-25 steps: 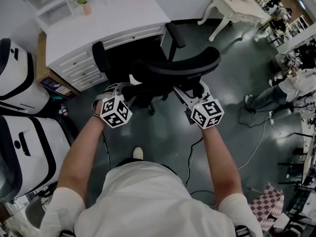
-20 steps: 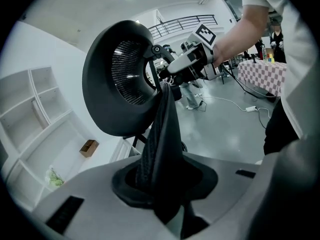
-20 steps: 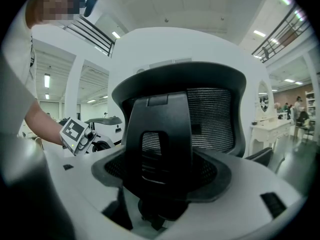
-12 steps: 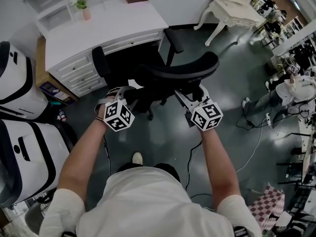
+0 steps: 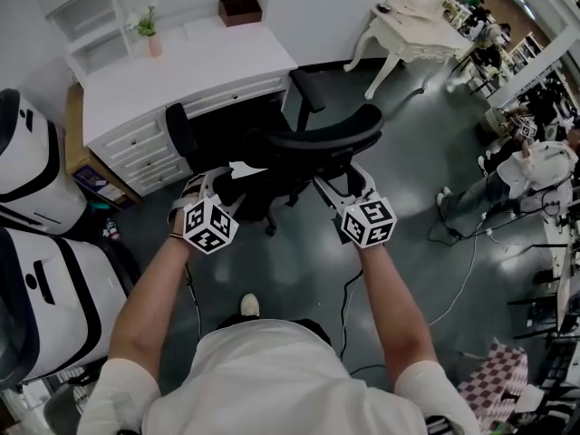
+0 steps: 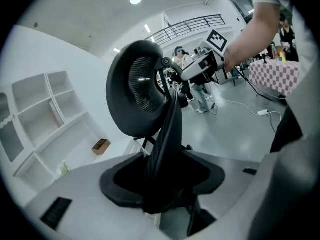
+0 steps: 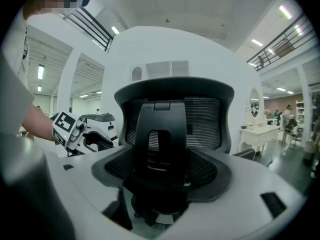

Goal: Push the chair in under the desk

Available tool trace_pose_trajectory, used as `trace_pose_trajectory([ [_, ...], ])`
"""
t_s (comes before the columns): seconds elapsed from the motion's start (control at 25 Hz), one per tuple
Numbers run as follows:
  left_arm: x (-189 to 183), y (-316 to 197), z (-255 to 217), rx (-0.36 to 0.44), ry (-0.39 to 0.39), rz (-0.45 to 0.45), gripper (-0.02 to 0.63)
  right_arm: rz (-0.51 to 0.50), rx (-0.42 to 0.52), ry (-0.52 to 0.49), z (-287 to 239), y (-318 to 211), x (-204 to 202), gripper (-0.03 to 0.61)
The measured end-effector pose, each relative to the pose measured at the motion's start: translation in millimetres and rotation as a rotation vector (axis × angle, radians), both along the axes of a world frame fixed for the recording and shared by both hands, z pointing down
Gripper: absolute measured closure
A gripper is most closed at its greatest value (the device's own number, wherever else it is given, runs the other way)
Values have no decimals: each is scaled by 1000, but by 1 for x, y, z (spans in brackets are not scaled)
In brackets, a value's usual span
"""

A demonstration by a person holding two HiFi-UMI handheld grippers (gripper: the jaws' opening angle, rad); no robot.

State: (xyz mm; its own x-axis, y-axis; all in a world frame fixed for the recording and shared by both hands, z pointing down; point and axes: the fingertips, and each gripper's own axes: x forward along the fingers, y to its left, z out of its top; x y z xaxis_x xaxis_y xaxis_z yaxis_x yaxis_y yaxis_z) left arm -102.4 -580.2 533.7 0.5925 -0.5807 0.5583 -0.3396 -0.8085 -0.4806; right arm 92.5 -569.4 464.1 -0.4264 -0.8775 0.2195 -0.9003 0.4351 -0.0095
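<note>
**Chair's partway in at the table, both tongs up at the backrest**

So the white table (image 5: 186, 66) sits against the wall, with drawers down its left side and a dark knee gap in the middle. The black office chair (image 5: 317, 141) is parked right in front of that gap. Its seat end pokes into the shadow under the top, while the curved mesh backrest sticks out toward the person and is turned a bit to the right.

The left tongs (image 5: 216, 181) are at the left end of the backrest. Their jaws are spread wide, with the chair's back spine framed between them, not clamped on it. The right tongs (image 5: 343, 181) are at the right end, jaws also spread, with the backrest and its centre support sitting in the gap.

On the tabletop there's a little brown box (image 5: 239, 9) at the back and a small pink vase (image 5: 154, 43) with flowers, well apart from each other.
</note>
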Motion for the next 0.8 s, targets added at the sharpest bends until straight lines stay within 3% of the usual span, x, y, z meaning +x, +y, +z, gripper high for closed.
trace_pose_trajectory([
  [0.2,-6,20,-28,34,79,-41,382,33,11,-8,-8,38,19,242],
  [0.68,26,115,-72,-108,418,-179,414,-47,-15,-14,-6,144,24,253],
  [0.8,35,142,-80,-151,502,-211,448,-50,9,-18,-15,163,30,346],
])
